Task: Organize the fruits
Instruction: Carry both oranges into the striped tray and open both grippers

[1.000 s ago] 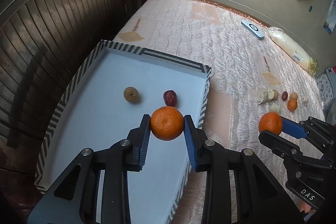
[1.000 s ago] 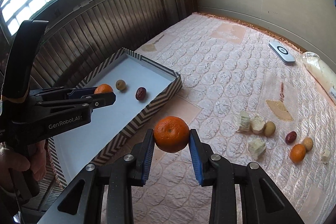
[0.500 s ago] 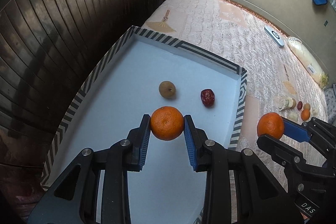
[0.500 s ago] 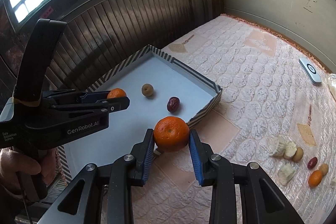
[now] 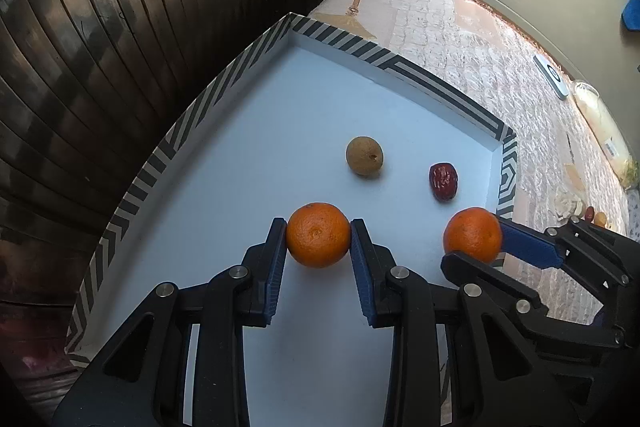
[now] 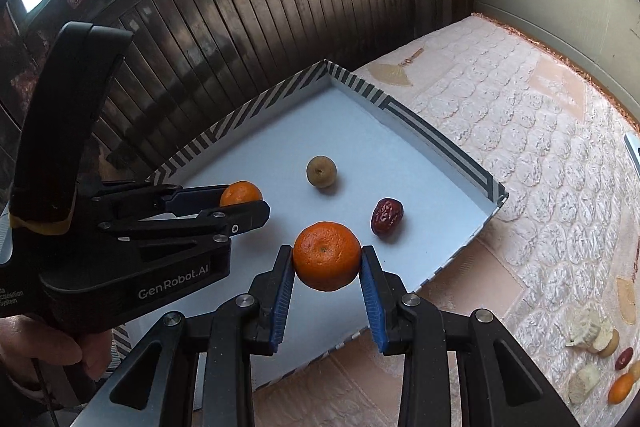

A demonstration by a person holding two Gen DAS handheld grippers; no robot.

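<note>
My left gripper [image 5: 319, 237] is shut on an orange tangerine [image 5: 318, 234] and holds it above the white floor of a box with a striped rim [image 5: 188, 115]. My right gripper [image 6: 327, 259] is shut on a second tangerine [image 6: 327, 255], above the box's near right part; it shows in the left wrist view [image 5: 472, 235] too. A tan round fruit [image 5: 364, 156] and a red date [image 5: 443, 181] lie in the box. The left gripper [image 6: 244, 205] with its tangerine [image 6: 240, 193] shows in the right wrist view.
The box sits on a quilted pink bed cover [image 6: 520, 131] against a dark slatted wall [image 6: 240, 7]. More small fruits and white pieces [image 6: 600, 355] lie far right on the cover. A white remote [image 5: 556, 77] and a clear bag [image 5: 600, 123] lie by the far wall.
Both grippers have moved left and further over the box, each still holding its tangerine. The right gripper went from over the bed cover to above the box floor.
</note>
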